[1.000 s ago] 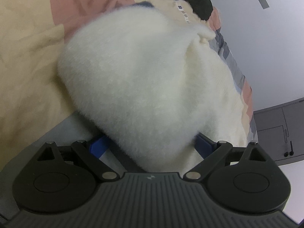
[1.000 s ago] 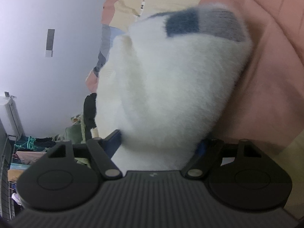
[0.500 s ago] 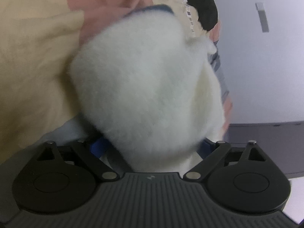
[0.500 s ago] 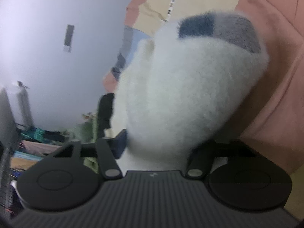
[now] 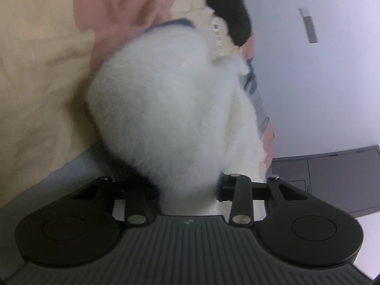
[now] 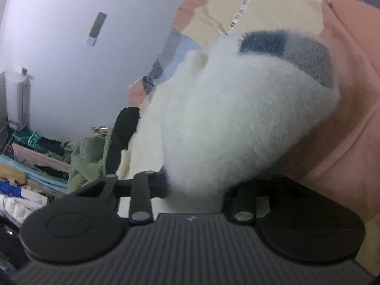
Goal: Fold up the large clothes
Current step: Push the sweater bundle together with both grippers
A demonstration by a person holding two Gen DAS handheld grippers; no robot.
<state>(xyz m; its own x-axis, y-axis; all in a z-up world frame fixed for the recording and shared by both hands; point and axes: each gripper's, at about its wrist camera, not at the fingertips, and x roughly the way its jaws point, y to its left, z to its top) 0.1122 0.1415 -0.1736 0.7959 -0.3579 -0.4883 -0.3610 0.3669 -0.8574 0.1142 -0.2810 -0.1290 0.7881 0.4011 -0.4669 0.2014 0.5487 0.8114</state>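
A fluffy white garment (image 5: 161,109) fills the middle of the left wrist view, bunched up on the cream and pink bed cover (image 5: 35,71). My left gripper (image 5: 187,187) has its jaws closing around a thick fold of it; the fleece hides the fingertips. In the right wrist view the same white garment (image 6: 228,118) shows a dark blue and grey patch (image 6: 285,49) at its far end. My right gripper (image 6: 194,185) is closing its jaws on another fold, which bulges out between them. The garment looks lifted slightly off the bed cover (image 6: 344,95).
A black garment (image 5: 228,7) lies at the far edge of the bed, near the pale wall. A grey cabinet (image 5: 332,173) stands to the right. In the right wrist view a green garment (image 6: 90,156) and piled clothes (image 6: 35,154) sit to the left.
Both grippers' jaws have narrowed from wide apart onto the white fleece. Both views have rolled, and the garment looks more bunched and raised in them.
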